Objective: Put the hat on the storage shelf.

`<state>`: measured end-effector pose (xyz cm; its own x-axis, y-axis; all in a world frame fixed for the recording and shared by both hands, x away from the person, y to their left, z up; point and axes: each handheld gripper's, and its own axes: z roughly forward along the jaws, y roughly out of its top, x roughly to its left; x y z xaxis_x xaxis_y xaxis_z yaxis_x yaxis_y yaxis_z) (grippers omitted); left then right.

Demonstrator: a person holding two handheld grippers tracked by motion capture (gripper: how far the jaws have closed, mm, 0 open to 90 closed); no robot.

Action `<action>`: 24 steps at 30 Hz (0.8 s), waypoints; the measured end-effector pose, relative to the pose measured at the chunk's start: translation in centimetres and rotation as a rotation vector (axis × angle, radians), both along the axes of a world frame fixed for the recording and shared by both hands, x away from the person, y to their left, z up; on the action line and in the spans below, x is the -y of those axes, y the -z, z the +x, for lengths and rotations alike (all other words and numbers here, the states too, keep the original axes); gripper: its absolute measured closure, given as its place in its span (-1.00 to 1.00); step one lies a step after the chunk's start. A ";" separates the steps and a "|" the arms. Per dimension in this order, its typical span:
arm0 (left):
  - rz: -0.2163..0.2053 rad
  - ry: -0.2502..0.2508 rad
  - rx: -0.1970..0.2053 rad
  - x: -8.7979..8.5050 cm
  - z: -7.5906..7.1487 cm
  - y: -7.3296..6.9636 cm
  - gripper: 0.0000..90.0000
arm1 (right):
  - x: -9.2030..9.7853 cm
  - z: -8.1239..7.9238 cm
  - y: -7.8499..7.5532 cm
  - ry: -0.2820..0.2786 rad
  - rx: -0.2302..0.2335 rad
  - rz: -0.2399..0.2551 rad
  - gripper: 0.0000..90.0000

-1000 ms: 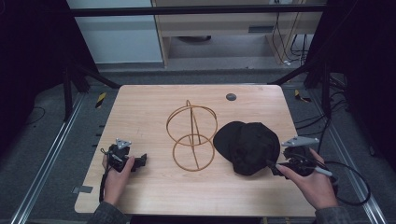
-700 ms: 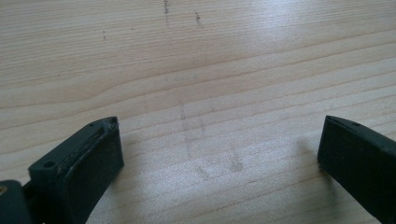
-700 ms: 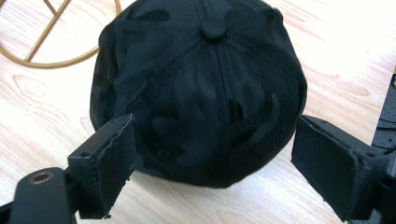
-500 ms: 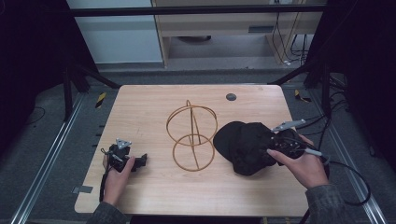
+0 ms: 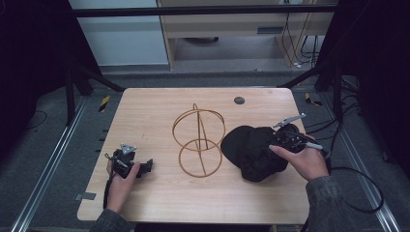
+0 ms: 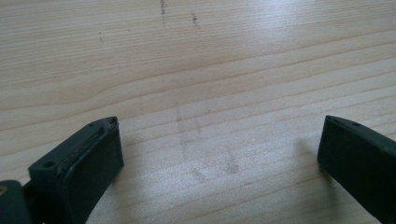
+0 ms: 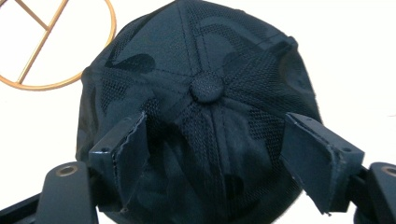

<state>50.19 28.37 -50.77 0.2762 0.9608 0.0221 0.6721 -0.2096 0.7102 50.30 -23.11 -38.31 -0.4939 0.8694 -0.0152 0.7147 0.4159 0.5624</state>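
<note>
Black cap (image 7: pixel 201 88) sits between right gripper (image 7: pixel 215 149)'s closing, not yet clamped jaws

No readable text, label or sign anywhere.

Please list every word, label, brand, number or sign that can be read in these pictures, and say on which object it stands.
There is no readable text in these pictures.
The black cap shows only a dark pattern and a top button, no logo or lettering.
The gold wire stand and the wooden table carry no writing.
The yellow and black striped markers on the floor are hazard stripes, without words.
</note>
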 end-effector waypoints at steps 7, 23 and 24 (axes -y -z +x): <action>0.000 0.000 0.000 0.0 0.0 0.0 -1.00 | -0.2 0.6 0.7 -0.009 -0.026 0.005 -0.19; -0.002 0.014 0.000 0.3 0.0 0.0 -1.00 | 0.3 1.2 1.2 -0.075 -0.054 0.043 0.80; -0.001 0.014 0.000 0.4 0.0 0.0 -1.00 | 0.3 1.2 1.2 -0.077 -0.053 0.044 0.82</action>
